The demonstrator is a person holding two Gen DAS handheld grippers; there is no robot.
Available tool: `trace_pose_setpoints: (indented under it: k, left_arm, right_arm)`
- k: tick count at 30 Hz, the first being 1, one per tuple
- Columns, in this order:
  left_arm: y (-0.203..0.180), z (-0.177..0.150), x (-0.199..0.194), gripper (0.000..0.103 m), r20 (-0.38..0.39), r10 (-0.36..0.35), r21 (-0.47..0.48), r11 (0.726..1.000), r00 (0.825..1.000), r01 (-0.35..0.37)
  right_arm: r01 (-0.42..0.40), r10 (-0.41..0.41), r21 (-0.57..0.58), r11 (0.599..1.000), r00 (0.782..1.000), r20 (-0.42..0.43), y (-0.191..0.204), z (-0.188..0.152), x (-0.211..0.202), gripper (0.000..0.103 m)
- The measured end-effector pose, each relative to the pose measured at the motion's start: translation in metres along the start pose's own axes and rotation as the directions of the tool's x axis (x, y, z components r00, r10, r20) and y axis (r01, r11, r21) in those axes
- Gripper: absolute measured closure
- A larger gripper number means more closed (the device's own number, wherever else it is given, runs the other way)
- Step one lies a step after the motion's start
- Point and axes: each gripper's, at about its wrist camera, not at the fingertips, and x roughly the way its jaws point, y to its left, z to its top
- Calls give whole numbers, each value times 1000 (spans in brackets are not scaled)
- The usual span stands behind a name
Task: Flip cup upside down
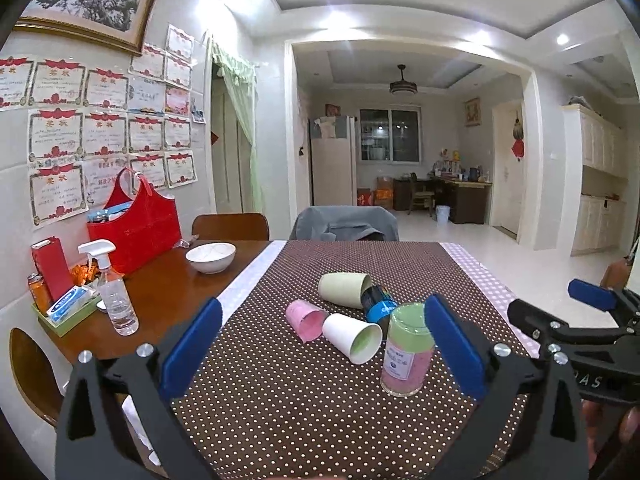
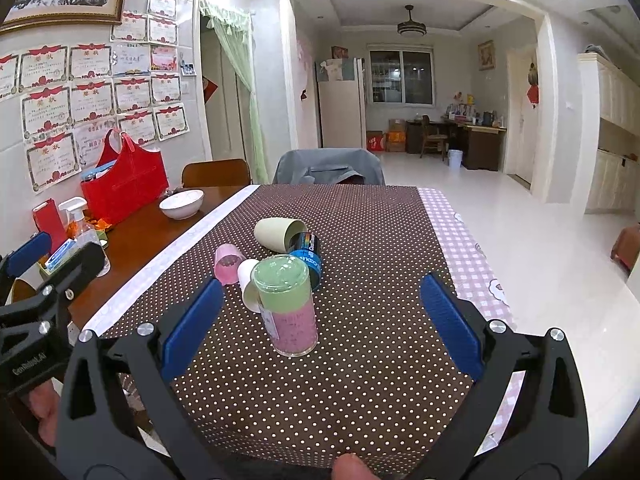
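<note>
A green-and-pink clear cup (image 1: 407,350) stands upside down on the dotted brown tablecloth (image 1: 300,400); it also shows in the right wrist view (image 2: 289,306). Behind it lie a white paper cup (image 1: 352,338), a pink cup (image 1: 307,319), a pale green cup (image 1: 345,289) and a dark blue cup (image 1: 378,304), all on their sides. My left gripper (image 1: 322,350) is open and empty, with the standing cup just inside its right finger. My right gripper (image 2: 322,326) is open and empty, with the standing cup between its fingers, untouched.
A white bowl (image 1: 211,257), red bag (image 1: 136,226), spray bottle (image 1: 114,288) and a tray of small items (image 1: 66,312) stand on the wooden table at left. A chair with grey cloth (image 1: 344,224) is at the far edge. The table's right edge drops to the floor.
</note>
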Motion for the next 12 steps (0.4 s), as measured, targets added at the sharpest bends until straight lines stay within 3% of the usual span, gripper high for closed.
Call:
trace_pose_setpoints:
  k: [12]
  left_arm:
    - [2, -2, 9, 4, -34, 9, -11, 1000, 999, -10]
  right_arm:
    - [-6, 6, 5, 1000, 1000, -10, -1, 0, 2, 6]
